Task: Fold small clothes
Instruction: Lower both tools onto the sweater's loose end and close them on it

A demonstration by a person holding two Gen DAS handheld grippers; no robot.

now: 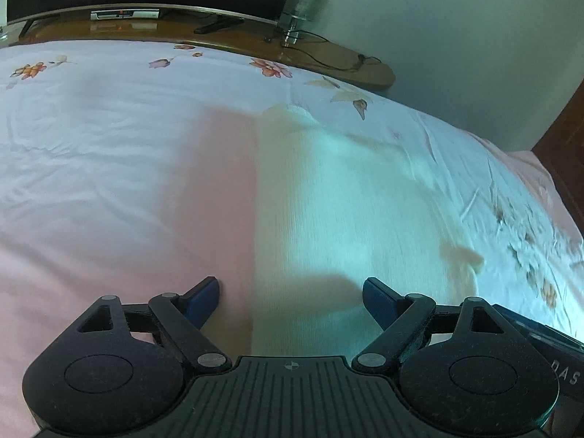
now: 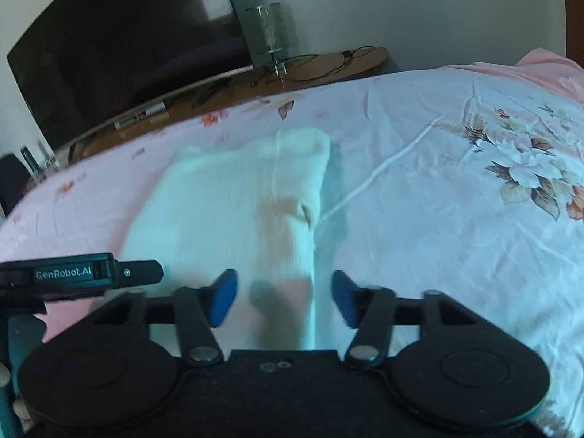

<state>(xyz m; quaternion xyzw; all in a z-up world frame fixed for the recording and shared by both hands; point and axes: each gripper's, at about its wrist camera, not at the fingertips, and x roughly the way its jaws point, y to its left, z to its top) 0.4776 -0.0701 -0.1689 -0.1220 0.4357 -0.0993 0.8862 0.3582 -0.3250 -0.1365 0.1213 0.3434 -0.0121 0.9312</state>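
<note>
**Grippers spread above white garment on bed**

Left gripper (image 1: pixel 292 297): jaws wide apart, gripping nothing, low centre of frame, over the garment's left edge. Right gripper (image 2: pixel 284 297): jaws likewise apart and empty, low centre of frame, over the garment's right edge. White ribbed garment (image 1: pixel 328 197) flat on the floral bedsheet (image 1: pixel 91 127), mid-frame in both views. Wooden shelf (image 1: pixel 153 31) along the upper frame, behind the bed. Television (image 2: pixel 120 47) at upper left, glass lamp (image 2: pixel 268 33) just right of it.
</note>
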